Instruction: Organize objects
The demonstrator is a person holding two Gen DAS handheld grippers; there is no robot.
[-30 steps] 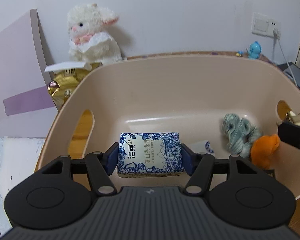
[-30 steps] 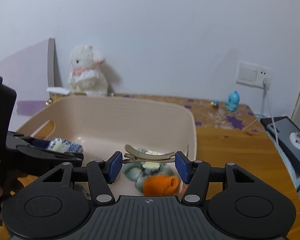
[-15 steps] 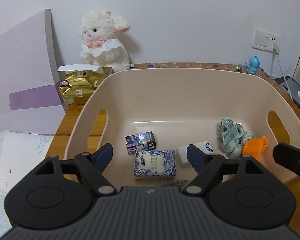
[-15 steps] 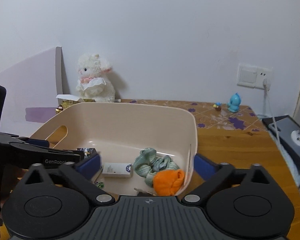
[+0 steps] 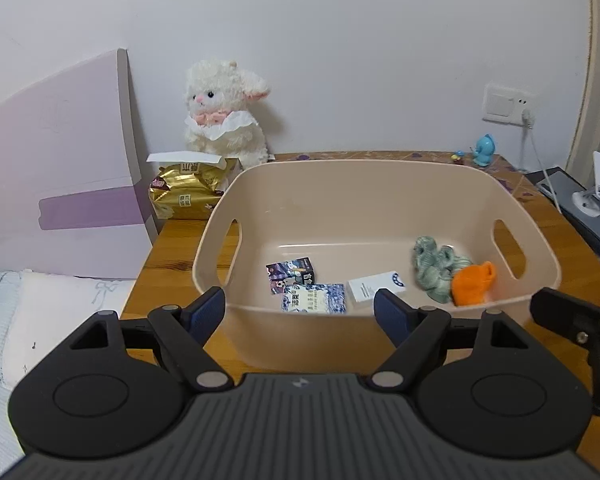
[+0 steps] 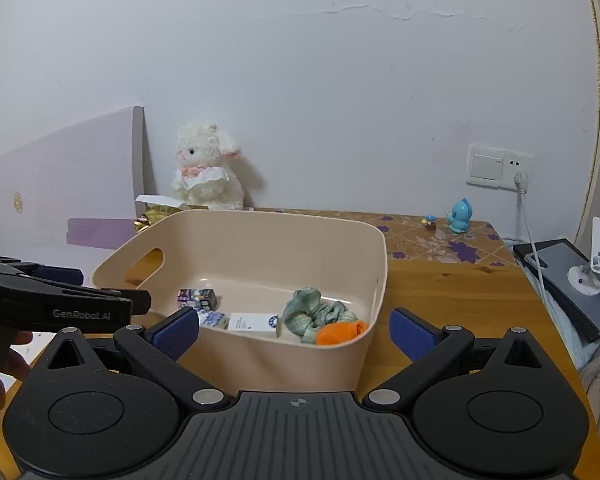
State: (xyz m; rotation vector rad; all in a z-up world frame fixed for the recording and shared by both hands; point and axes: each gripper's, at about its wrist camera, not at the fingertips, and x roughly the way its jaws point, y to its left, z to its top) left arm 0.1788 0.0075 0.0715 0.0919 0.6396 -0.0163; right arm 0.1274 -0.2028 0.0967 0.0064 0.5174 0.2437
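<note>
A beige basket (image 5: 380,166) (image 6: 260,216) stands on the wooden table. Inside it lie a blue-and-white tissue pack (image 5: 315,303) (image 6: 214,319), a dark card box (image 5: 290,276) (image 6: 196,299), a white box (image 5: 376,286) (image 6: 254,323), a green scrunchie (image 5: 436,266) (image 6: 312,312) and an orange cloth piece (image 5: 472,284) (image 6: 340,332). My left gripper (image 5: 299,312) (image 6: 60,304) hangs open and empty, short of the basket's near wall. My right gripper (image 6: 296,330) (image 5: 572,320) is also open and empty, before the basket's right corner. No hair clip shows.
A white plush lamb (image 5: 224,116) and a gold packet (image 5: 188,192) sit behind the basket's left corner. A blue figurine (image 5: 484,150) stands at the back right below a wall socket (image 6: 498,166). A grey device (image 6: 568,280) lies at the right edge, and a purple-and-white board (image 5: 60,184) leans at left.
My left gripper opened and the tissue pack now lies in the basket. My right gripper opened and let go of the hair clip. Both pulled back from the basket.
</note>
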